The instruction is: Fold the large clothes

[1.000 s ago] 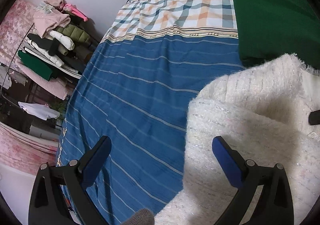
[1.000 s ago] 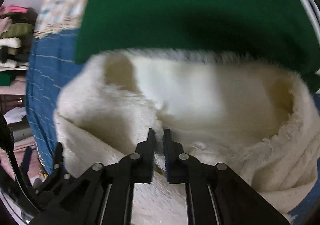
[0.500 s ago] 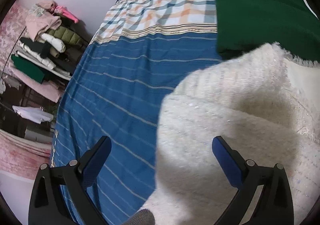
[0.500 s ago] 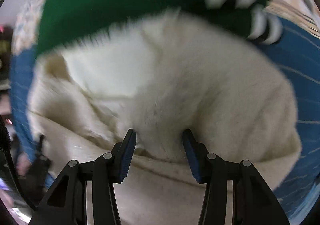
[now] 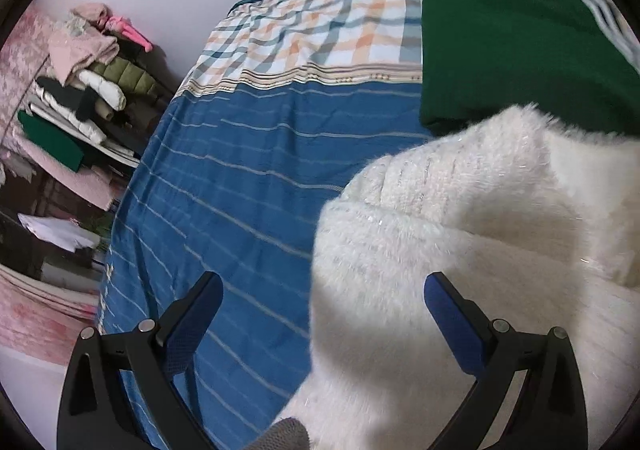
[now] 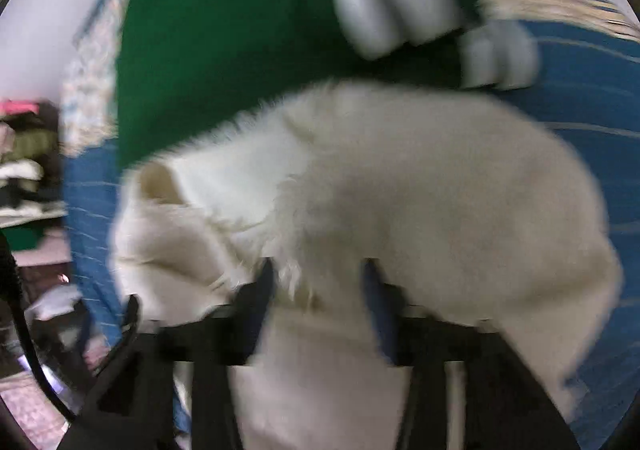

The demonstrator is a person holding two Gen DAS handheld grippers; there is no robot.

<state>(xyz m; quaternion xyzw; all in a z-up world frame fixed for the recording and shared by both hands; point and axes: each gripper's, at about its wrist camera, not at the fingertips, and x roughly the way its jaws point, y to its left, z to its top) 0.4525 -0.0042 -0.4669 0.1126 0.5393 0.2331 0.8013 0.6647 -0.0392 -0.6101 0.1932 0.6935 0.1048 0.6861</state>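
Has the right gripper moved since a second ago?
Yes. The right gripper has pulled back from the green garment, rightward; its fingers have just opened off the white sweater.

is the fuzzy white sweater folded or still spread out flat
Folded, at least partly: the white sweater lies bunched with one layer doubled over another on the blue bedsheet.

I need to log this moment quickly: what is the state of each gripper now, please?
Left gripper: open, holding nothing, above the edge of the white fluffy garment.
Right gripper: open, jaws have just been opening; garment fabric between them, not pinched.
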